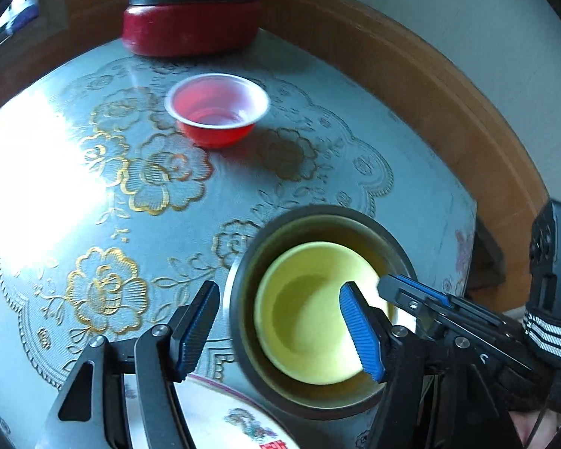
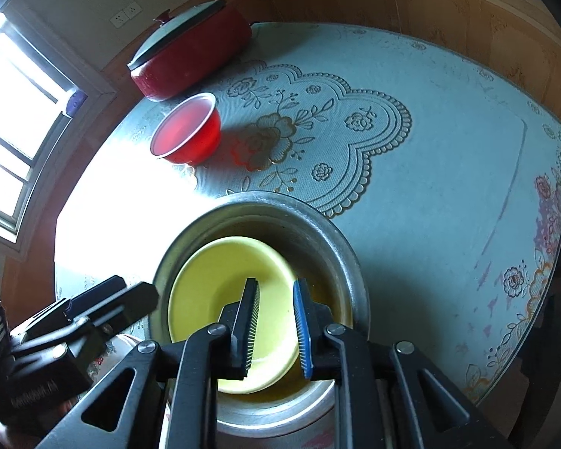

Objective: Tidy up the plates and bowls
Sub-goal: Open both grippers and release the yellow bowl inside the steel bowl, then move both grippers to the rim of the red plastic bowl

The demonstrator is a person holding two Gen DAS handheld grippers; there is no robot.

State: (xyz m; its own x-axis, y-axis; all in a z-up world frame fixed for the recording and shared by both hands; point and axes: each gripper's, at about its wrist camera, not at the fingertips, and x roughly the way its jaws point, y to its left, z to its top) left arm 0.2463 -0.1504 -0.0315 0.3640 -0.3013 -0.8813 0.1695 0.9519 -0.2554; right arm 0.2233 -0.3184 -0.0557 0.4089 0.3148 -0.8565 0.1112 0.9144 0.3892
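The yellow bowl (image 2: 228, 299) sits tilted inside the metal bowl (image 2: 318, 232) on the table (image 2: 448, 187), so a bump could rattle it. The red bowl (image 1: 217, 108) is well apart. Left gripper (image 1: 280, 333) gapes wide, empty; right gripper (image 2: 276, 325) is narrow, pinching nothing. The patterned plate (image 1: 220, 419) is mostly cut off.
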